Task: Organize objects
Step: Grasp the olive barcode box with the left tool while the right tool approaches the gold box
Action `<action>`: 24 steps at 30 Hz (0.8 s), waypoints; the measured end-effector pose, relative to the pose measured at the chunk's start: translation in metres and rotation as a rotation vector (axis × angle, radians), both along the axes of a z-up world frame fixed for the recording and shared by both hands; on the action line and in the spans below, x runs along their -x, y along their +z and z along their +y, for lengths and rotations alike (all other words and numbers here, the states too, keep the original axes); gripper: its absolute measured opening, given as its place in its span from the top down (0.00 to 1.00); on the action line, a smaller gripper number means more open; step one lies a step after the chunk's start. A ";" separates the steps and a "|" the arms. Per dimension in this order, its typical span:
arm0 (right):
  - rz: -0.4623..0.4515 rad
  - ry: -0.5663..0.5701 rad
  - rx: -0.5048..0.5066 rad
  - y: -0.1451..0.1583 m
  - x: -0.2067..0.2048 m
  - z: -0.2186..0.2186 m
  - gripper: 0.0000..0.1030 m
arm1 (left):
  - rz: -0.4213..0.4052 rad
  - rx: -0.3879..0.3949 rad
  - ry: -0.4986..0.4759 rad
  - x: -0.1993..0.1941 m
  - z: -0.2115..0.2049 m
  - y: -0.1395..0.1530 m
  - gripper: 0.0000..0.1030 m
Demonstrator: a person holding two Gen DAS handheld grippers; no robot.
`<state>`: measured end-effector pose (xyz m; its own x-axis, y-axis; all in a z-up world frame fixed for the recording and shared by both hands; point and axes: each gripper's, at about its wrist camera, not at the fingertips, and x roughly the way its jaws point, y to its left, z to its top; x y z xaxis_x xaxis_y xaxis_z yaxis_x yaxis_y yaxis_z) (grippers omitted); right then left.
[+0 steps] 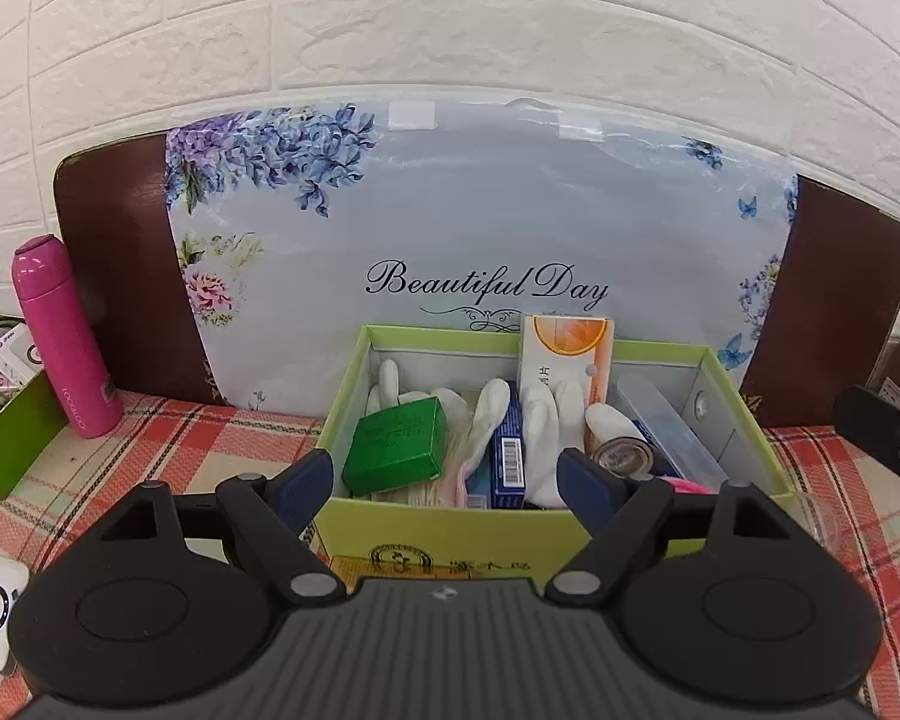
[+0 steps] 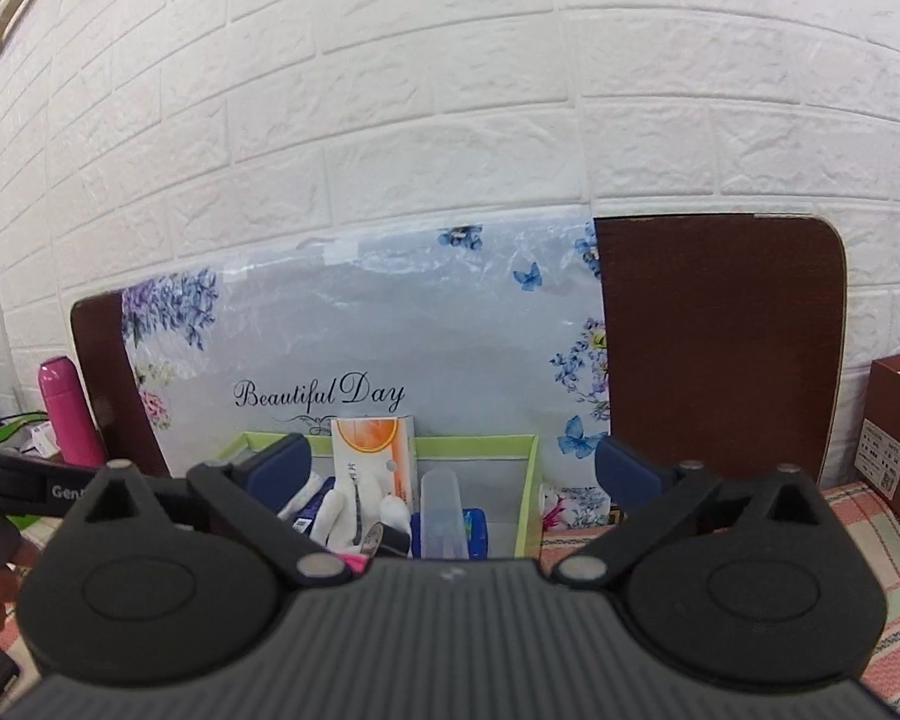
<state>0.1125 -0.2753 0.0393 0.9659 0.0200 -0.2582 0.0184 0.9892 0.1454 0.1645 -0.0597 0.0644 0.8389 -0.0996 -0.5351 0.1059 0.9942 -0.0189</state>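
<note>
White bricks stand behind a checked table (image 1: 150, 456). Near its back edge sits the green box (image 1: 450, 525), full of things. Both the left gripper (image 1: 447, 474) and right gripper (image 2: 450, 474) hang wide apart, holding nothing. I think packing is nearly done; next, look for leftovers.

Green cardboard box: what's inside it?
The green cardboard box holds a small green box, white gloves, an upright orange-and-white medicine box, a blue carton and a clear case. Lower layers are covered.

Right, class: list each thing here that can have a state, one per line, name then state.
left gripper: open, empty
right gripper: open, empty
green box: lidless, crowded
orange-and-white carton: upright
small green box: tilted
white gloves: limp, inside
pink bottle: upright, capped
</note>
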 end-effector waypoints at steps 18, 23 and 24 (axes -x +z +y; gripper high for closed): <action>0.056 -0.030 -0.029 -0.029 0.096 -0.007 0.00 | 0.050 0.048 -0.055 0.083 -0.003 -0.026 0.18; 0.112 -0.041 -0.033 -0.050 0.108 -0.011 0.00 | 0.065 0.052 -0.084 0.093 -0.006 -0.042 0.18; 0.125 -0.037 -0.036 -0.055 0.109 -0.011 0.00 | 0.070 0.056 -0.092 0.094 -0.007 -0.045 0.18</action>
